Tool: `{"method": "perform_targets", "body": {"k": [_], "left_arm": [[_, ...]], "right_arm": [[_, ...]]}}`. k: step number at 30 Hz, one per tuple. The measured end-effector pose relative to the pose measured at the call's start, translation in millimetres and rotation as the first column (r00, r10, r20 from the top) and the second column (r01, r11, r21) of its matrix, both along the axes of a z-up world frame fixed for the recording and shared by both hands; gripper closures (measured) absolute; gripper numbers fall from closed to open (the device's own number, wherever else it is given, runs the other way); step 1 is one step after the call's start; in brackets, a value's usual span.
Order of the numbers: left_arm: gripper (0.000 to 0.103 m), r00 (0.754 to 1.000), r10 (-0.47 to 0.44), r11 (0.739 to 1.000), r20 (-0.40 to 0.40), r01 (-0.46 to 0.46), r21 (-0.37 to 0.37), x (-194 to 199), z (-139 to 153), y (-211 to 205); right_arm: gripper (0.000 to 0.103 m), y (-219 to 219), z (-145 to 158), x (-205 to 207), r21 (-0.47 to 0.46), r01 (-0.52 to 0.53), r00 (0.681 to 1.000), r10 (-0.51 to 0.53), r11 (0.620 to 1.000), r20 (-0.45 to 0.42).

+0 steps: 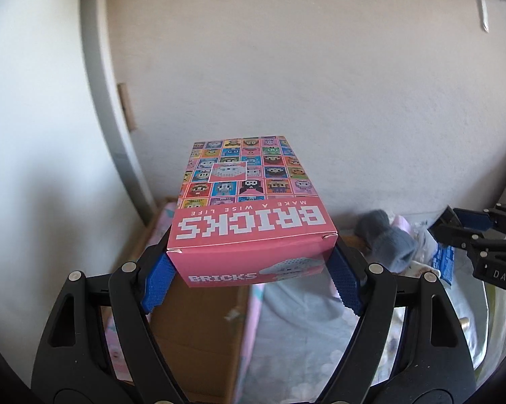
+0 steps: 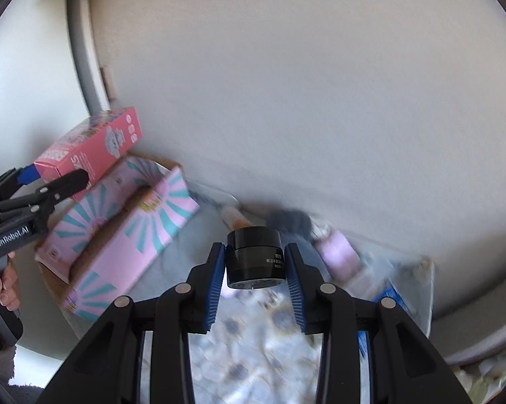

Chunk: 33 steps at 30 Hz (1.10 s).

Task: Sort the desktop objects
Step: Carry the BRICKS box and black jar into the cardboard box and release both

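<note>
My left gripper (image 1: 251,269) is shut on a pink BRICKS box (image 1: 249,198) and holds it in the air above an open pink cardboard box (image 1: 199,323). In the right wrist view the same BRICKS box (image 2: 91,151) hangs over the open pink-and-teal box (image 2: 125,232) at the left. My right gripper (image 2: 255,262) is shut on a small black jar (image 2: 254,256), held above the patterned cloth (image 2: 253,353). The right gripper's tips also show at the right edge of the left wrist view (image 1: 455,232).
A grey fuzzy item (image 1: 387,239) lies by the wall, with a blue packet (image 1: 443,262) beside it. A pink pouch (image 2: 337,249) and a clear plastic bag (image 2: 398,276) lie right of the jar. The wall is close behind.
</note>
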<state>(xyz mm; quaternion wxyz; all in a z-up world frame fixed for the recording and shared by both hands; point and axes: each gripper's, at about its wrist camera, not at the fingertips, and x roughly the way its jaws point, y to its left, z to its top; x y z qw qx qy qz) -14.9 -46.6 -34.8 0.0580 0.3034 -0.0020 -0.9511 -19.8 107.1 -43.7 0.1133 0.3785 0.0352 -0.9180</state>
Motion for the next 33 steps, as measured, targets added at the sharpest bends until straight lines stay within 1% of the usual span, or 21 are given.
{"method": "perform_targets", "body": {"k": [3,6,8,10,14,17,21,23,26,29,31,33], "left_arm": [[0.025,1.000,0.017,1.000,-0.005,-0.017,0.006,2,7,-16],[0.025,1.000,0.029,1.000,-0.003,-0.029,0.004,5,11,-29],[0.025,0.999,0.032,0.999,0.001,-0.032,0.006,7,11,-37],[0.025,0.999,0.033,0.999,0.010,-0.033,0.007,9,10,-45],[0.025,0.998,0.034,0.999,0.059,-0.035,0.012,9,2,-65],[0.025,0.996,0.027,0.999,0.091,-0.030,0.033,11,-8,-79],[0.025,0.991,0.037,0.998,0.128,-0.042,0.036,14,-22,-92],[0.025,0.989,0.034,0.999,0.146,-0.039,0.034,15,-30,-96],[0.025,0.983,0.006,0.999,0.185,-0.014,0.043,16,-44,-99],[0.025,0.972,-0.044,0.994,0.233,0.020,0.108,15,-60,-104],[0.025,0.964,-0.058,0.993,0.260,0.029,0.112,17,-72,-104],[0.025,0.959,-0.067,0.993,0.277,0.036,0.113,21,-80,-104]], "right_arm": [[0.070,-24,14,-13,0.002,-0.059,0.998,0.059,0.998,-0.017],[0.070,-44,22,-27,-0.018,-0.117,0.993,0.117,0.993,-0.022],[0.070,-57,26,-33,-0.013,-0.146,0.989,0.145,0.989,-0.028],[0.070,-72,29,-42,-0.006,-0.178,0.984,0.178,0.984,-0.027],[0.070,-101,30,-59,-0.015,-0.239,0.971,0.239,0.971,-0.010],[0.070,-121,25,-70,-0.024,-0.281,0.960,0.281,0.959,0.015],[0.070,-148,18,-86,0.002,-0.333,0.942,0.332,0.943,0.043],[0.070,-159,13,-96,-0.016,-0.363,0.929,0.363,0.932,0.068],[0.070,-176,1,-115,-0.053,-0.412,0.901,0.415,0.910,0.125],[0.070,-199,-18,-130,-0.017,-0.460,0.871,0.455,0.888,0.186],[0.070,-209,-30,-138,-0.014,-0.485,0.851,0.475,0.874,0.222],[0.070,-213,-39,-139,-0.007,-0.491,0.840,0.475,0.871,0.260]]}}
